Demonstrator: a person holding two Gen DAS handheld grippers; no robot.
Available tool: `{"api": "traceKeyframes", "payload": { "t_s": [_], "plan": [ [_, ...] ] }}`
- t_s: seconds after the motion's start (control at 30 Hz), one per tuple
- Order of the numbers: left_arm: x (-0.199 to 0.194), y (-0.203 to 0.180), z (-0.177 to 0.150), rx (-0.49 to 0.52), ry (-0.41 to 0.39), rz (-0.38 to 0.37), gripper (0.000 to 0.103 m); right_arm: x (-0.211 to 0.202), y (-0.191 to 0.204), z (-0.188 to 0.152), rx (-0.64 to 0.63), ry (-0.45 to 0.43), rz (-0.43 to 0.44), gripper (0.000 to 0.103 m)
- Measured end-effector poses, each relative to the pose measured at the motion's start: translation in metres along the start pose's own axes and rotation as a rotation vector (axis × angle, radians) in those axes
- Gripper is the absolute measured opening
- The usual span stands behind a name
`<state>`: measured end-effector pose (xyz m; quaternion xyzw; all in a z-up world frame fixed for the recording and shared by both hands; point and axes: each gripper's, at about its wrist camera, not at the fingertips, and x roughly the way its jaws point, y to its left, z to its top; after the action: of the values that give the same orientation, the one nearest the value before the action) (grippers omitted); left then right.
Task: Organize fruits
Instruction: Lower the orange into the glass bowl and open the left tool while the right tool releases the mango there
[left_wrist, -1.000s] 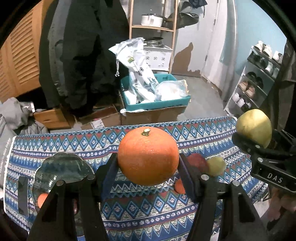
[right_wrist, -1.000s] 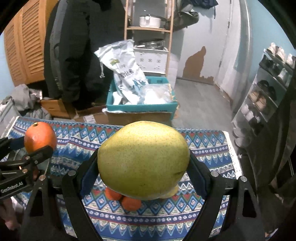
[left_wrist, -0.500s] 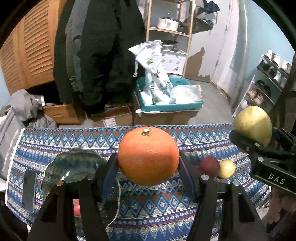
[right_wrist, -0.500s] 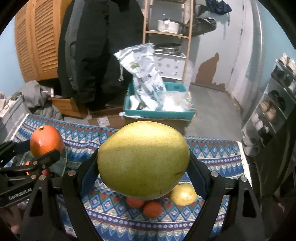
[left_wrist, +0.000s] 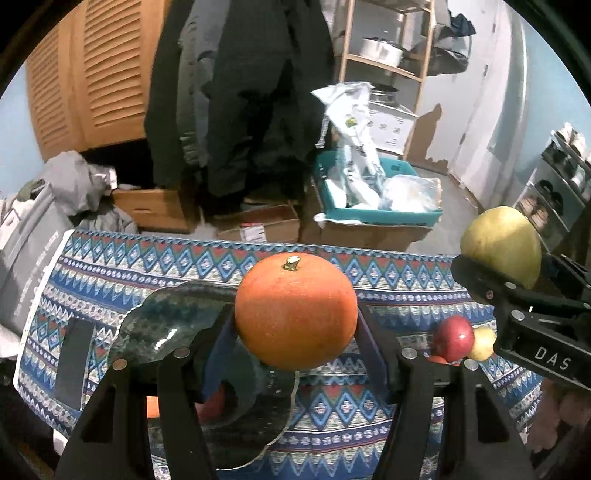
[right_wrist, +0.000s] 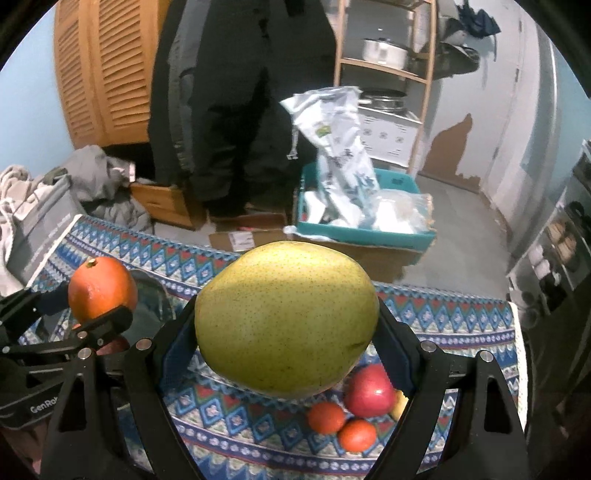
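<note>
My left gripper (left_wrist: 295, 317) is shut on a large orange (left_wrist: 295, 312) and holds it above a dark green glass plate (left_wrist: 166, 325) on the patterned cloth. My right gripper (right_wrist: 286, 325) is shut on a big yellow-green pear (right_wrist: 286, 317), held above the table's right side. The pear also shows in the left wrist view (left_wrist: 500, 245), and the orange in the right wrist view (right_wrist: 101, 290). On the cloth lie a red apple (right_wrist: 369, 389), two small oranges (right_wrist: 327, 417) and a small yellow fruit (left_wrist: 484, 343). Some fruit sits partly hidden on the plate (left_wrist: 151, 406).
The table wears a blue zigzag cloth (left_wrist: 388, 266). A dark flat object (left_wrist: 72, 362) lies on its left side. Beyond the far edge stand cardboard boxes, a teal crate (left_wrist: 376, 210) with bags, hanging coats and a shelf.
Both grippers have risen and pulled back with their fruit, so more of the table, plate and loose fruit shows. The grips have not changed.
</note>
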<state>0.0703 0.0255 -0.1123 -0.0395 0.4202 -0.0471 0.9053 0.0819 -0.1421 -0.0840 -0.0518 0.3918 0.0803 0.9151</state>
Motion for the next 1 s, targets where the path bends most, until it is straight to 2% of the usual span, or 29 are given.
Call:
{"api": "traceKeyframes", "payload": {
  "t_s": [0.53,1.0],
  "plan": [
    [0.019,0.085,-0.010,-0.121,0.050,0.106,0.065,0.047,0.073,0.018,-0.077,0.059,0.107,0.086],
    [0.046,0.141,-0.027,-0.193,0.123,0.187,0.065,0.112,0.132,0.010,-0.110,0.191,0.217,0.085]
  ]
}}
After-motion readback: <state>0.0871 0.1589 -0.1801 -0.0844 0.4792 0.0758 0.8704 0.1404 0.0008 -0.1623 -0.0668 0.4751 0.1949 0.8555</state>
